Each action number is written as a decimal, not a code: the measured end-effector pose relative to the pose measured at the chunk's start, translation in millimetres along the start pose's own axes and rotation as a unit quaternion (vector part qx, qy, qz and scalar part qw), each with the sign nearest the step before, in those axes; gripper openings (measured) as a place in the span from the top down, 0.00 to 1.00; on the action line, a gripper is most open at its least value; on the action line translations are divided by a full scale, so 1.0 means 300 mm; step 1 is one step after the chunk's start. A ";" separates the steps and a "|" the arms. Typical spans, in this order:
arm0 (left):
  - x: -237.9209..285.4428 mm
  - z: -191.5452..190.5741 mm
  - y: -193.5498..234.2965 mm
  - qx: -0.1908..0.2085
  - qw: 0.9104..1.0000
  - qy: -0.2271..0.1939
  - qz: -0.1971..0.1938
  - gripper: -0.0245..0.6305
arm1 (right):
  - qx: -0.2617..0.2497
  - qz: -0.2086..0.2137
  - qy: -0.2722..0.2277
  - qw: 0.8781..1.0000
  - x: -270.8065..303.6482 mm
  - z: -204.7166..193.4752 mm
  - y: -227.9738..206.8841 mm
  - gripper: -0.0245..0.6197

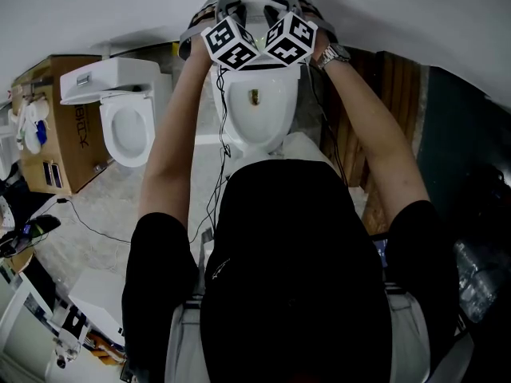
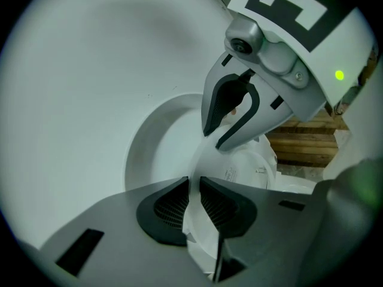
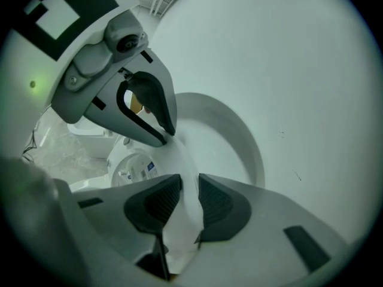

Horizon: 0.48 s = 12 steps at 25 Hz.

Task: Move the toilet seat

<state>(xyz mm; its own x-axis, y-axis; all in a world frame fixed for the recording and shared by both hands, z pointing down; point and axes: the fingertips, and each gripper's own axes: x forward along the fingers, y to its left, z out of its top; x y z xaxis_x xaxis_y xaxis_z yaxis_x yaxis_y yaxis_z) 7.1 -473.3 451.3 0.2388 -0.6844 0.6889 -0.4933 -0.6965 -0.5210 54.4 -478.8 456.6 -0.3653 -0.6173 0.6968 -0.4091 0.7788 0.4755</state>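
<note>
The left tongs (image 2: 193, 187) are pinching the thin front rim of the toilet seat (image 2: 209, 163), their ribbed pads pressing on either face of the white plastic with no gap showing. The right tongs (image 3: 190, 187) are doing the same just beside them, so the two are gripping the rim side by side, their marker cubes (image 1: 231, 42) nearly touching in the head view. The seat is running edge-on between each pair of pads and on across to the other tongs. The gripped rim is therefore lying crosswise to the person, while the seat's long axis is stretching away from the tongs toward the far end of the toilet. The hinge is presumably sitting there, though no view is showing it. The seat is being held lifted off the bowl (image 1: 254, 110), which is lying open below, nearer the person than the tongs. Both hands are sitting equally close to the rim, so neither is leading. The coming move is probably going to be a swing about that far end, with both tongs travelling together. A second toilet (image 1: 128, 126) is standing well apart on the floor to the person's left, beside a cardboard box (image 1: 56, 126).
</note>
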 end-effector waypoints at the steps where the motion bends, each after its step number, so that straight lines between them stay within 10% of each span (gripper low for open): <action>1: 0.004 0.001 0.001 -0.002 1.000 -0.001 0.001 0.86 | 0.003 0.000 -0.001 1.000 0.002 -0.001 -0.003 0.80; 12: 0.030 -0.003 0.026 -0.017 1.000 -0.006 0.017 0.86 | 0.032 -0.005 -0.009 0.999 0.029 0.003 -0.028 0.80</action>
<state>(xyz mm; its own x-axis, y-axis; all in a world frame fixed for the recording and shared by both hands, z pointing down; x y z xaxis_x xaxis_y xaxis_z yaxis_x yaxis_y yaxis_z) 4.5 -484.8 453.9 0.2310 -0.7102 0.6651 -0.5291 -0.6653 -0.5267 53.9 -490.8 458.2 -0.3759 -0.6268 0.6825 -0.4644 0.7648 0.4465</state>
